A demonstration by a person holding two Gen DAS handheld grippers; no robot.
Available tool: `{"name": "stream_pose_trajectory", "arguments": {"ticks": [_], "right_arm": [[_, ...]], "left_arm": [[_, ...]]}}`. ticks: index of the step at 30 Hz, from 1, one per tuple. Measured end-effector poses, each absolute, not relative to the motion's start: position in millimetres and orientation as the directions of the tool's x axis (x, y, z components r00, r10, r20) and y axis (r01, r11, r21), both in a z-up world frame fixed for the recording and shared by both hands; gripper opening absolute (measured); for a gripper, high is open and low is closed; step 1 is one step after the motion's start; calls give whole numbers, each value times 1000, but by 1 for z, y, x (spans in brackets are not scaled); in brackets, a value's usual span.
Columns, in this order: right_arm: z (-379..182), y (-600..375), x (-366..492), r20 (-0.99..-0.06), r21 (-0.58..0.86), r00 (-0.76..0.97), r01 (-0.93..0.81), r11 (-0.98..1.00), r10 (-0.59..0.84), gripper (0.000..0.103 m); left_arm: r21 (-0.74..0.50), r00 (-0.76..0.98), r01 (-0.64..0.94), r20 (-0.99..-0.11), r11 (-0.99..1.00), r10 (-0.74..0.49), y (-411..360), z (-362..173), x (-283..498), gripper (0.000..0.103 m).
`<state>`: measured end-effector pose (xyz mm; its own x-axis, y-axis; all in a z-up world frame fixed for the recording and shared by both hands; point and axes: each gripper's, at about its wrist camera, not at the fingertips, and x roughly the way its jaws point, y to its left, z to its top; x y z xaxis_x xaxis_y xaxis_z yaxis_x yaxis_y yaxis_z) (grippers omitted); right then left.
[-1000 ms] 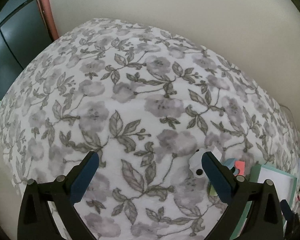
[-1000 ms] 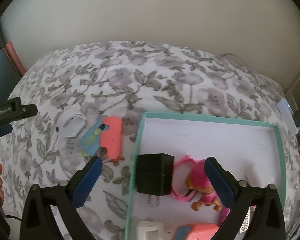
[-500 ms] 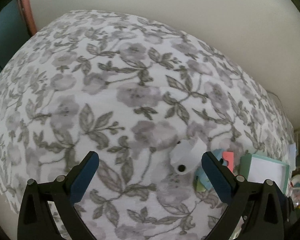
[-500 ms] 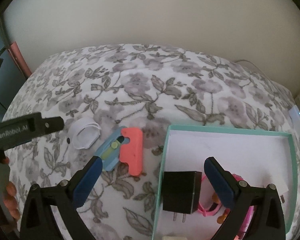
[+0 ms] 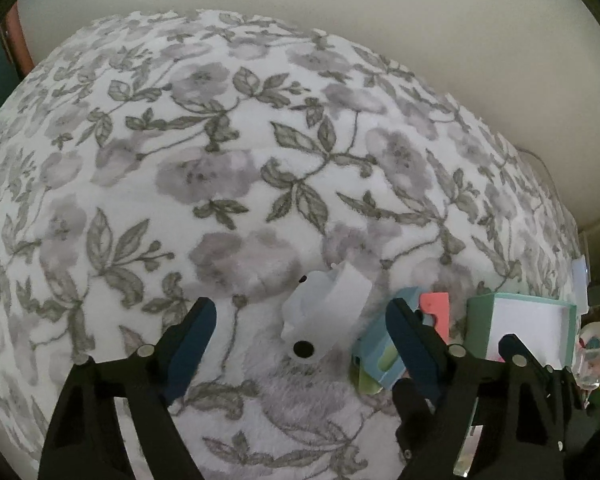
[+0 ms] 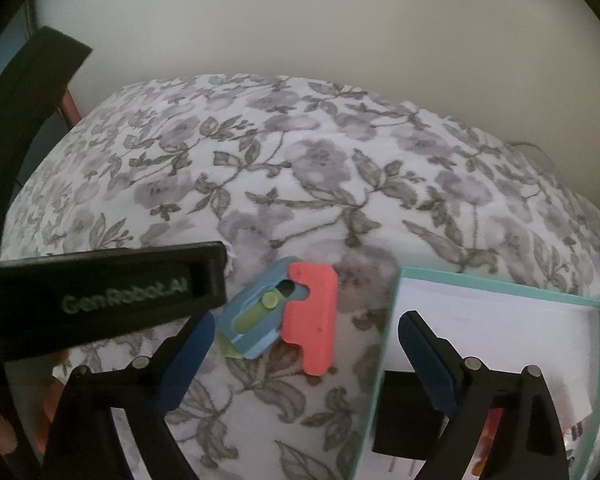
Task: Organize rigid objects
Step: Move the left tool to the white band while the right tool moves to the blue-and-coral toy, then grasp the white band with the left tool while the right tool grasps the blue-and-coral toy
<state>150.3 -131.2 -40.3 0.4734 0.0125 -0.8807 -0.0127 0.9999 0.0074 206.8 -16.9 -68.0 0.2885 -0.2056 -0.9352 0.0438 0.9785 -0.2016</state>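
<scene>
A translucent white plastic piece (image 5: 325,312) with one dark round hole (smooth, folded-looking) is lying on the fuzzy floral blanket (image 5: 220,168), between the wide-open, empty left gripper (image 5: 300,326) fingers. Beside it are sitting one blue slotted block (image 6: 256,316), one coral block (image 6: 312,316), then one teal-rimmed box (image 6: 500,292). The right gripper (image 6: 304,344) is gaping empty.

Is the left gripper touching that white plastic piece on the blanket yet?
Apart. In the left wrist view the left gripper is open, with floral blanket visible between each finger and the white plastic piece.
</scene>
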Motion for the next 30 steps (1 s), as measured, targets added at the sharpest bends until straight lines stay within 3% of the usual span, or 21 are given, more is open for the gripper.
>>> {"name": "stream_pose_trajectory", "arguments": {"ticks": [1, 3, 7, 12, 25, 30], "right_arm": [[-42, -130, 151, -881, 14, 472, -16, 1000, 19, 94], [-44, -127, 153, -882, 13, 470, -25, 1000, 24, 91], [-53, -123, 158, -894, 21, 448, -31, 999, 33, 90], [-61, -120, 163, -900, 36, 434, -37, 999, 48, 89], [-79, -110, 168, -917, -16, 400, -29, 999, -3, 83], [-77, -114, 168, -913, -12, 407, -13, 1000, -6, 74]], "left_arm": [[-202, 286, 46, -936, 978, -207, -17, -69, 208, 86], [-203, 281, 52, -937, 978, -210, -18, -71, 209, 75], [-206, 268, 59, -939, 977, -214, -19, -75, 213, 68], [-217, 253, 57, -941, 974, -225, -17, -81, 217, 49], [-230, 260, 35, -937, 972, -231, -3, -82, 219, 46], [-233, 261, 31, -937, 972, -232, -1, -82, 218, 44]]}}
